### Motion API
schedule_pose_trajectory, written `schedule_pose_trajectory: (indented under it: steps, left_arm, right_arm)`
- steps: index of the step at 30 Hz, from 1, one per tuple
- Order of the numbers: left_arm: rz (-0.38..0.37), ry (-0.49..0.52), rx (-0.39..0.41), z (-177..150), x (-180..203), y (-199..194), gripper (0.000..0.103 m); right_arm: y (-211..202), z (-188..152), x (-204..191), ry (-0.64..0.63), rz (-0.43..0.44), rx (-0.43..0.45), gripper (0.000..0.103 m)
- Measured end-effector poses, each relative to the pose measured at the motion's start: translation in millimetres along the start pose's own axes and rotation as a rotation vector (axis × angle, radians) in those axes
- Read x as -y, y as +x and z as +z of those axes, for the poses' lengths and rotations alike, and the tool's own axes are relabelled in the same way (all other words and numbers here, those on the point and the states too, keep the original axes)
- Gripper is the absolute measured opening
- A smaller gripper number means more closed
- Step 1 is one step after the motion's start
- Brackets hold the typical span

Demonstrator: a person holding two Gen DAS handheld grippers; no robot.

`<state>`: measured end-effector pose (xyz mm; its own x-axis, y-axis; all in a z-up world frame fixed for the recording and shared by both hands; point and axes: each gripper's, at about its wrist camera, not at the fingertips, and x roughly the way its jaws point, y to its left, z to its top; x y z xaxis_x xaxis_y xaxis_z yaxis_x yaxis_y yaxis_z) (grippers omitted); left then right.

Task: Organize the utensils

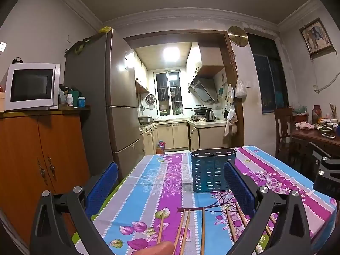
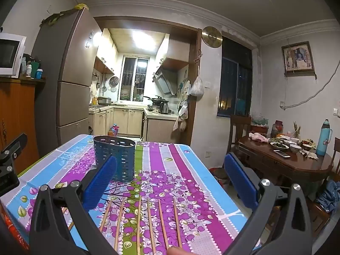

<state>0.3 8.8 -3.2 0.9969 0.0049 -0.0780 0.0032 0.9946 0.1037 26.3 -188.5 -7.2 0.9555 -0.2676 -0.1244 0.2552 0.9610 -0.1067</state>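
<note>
Likely light, stiff and prone to rolling, the thin wooden chopsticks [image 2: 148,221] at six o'clock from the perforated blue plastic utensil basket [image 2: 114,159] suit a mid-shaft pinch, with the left gripper [image 1: 170,191] and right gripper [image 2: 170,180] both spread wide, holding nothing.

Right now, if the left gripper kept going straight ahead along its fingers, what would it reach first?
Probably the blue utensil basket: it stands upright on the table just right of centre between the open left gripper fingers. The chopsticks lie below that line. Depth is hard to judge through the fisheye.
</note>
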Motion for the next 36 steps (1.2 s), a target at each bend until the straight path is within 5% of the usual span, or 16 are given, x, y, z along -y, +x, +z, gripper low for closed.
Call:
schedule_pose_trajectory:
  steps: [25, 36]
  left_arm:
    - [0.035, 0.074, -0.002, -2.7, 21.0, 1.4, 0.099]
    - [-0.005, -0.011, -0.127, -12.6, 12.2, 14.5, 0.099]
  right_arm:
    - [2.2, 1.9, -4.5, -0.015, 0.009, -0.014, 0.098]
    - [-0.1, 2.6, 2.4, 0.03, 0.013, 0.005, 0.098]
